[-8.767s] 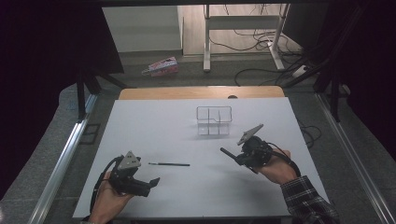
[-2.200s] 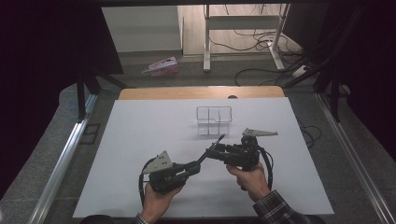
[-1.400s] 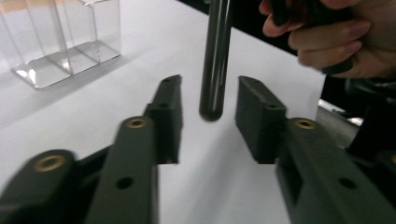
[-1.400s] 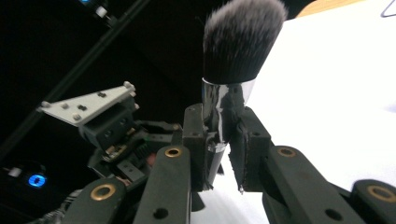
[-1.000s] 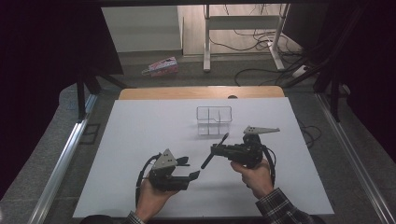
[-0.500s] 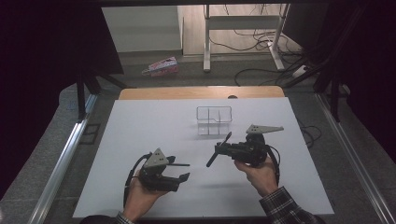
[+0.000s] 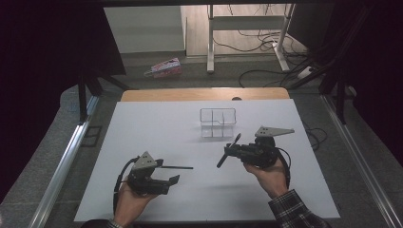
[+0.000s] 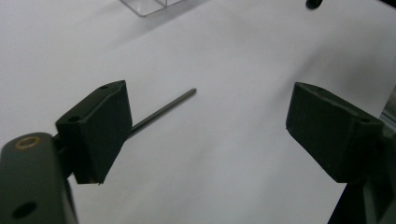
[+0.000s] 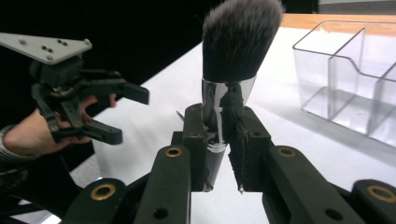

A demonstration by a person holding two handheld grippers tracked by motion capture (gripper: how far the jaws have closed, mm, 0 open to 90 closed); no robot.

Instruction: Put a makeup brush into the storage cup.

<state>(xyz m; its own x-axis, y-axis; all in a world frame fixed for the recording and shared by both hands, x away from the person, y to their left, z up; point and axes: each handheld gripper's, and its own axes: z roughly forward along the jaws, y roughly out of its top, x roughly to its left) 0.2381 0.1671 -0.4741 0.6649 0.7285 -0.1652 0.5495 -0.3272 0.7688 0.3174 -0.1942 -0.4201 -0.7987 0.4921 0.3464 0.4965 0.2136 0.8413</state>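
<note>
The white, matte surface (image 7: 142, 128) spans the middle of the high view, with a strip of bare wood along its far edge. Just above centre stands a clear plastic organiser (image 7: 217, 122), box-shaped, with thin walls dividing it into compartments.

At lower left of that view, the left tongs (image 7: 178, 174) rest low over the surface in a hand; their blocky black jaws have just been opening and stand wide apart, released, with nothing between the pads. A thin dark rod (image 7: 177, 167) lies flat on the surface beside the far jaw.

At centre right, the right tongs (image 7: 227, 153) are clenched on a makeup brush (image 9: 237, 42) at its shiny metal ferrule; its dense, soft bristles, dark with pale tips, point up in the right gripper view.
</note>
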